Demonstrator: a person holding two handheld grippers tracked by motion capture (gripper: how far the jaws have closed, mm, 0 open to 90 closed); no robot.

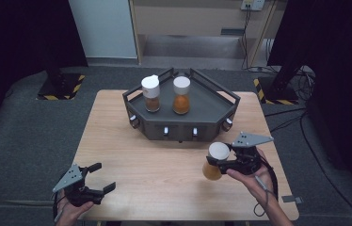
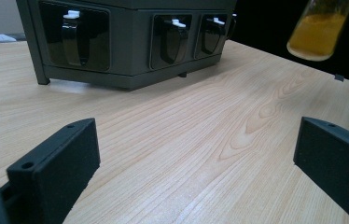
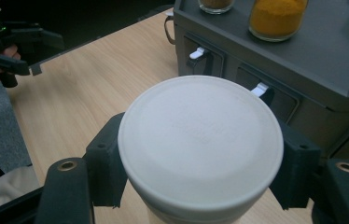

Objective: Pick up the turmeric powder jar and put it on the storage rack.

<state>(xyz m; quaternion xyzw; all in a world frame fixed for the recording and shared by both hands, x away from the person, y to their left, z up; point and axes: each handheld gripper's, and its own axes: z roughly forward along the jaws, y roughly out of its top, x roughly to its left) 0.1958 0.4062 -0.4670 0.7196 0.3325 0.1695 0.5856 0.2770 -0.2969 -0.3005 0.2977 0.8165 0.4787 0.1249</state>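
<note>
Two black jaws of the right gripper (image 1: 222, 161) clamp a white-capped jar (image 1: 214, 161) just under its cap, one jaw on each side, as the right gripper view shows with the round white lid (image 3: 200, 142) between them. The jar holds an orange-yellow powder and hangs clear above the wooden surface (image 1: 164, 179), near its right front part. The left gripper (image 1: 102, 177) sits at the surface's near left corner, its jaws spread wide with nothing between them. Farther back stands a dark grey angular tray (image 1: 212, 101) with small latched drawers along its front. On its top rest two more white-capped jars: the left jar (image 1: 151, 93) with a brown powder, the right jar (image 1: 181, 95) with an orange one, side by side but not touching.
</note>
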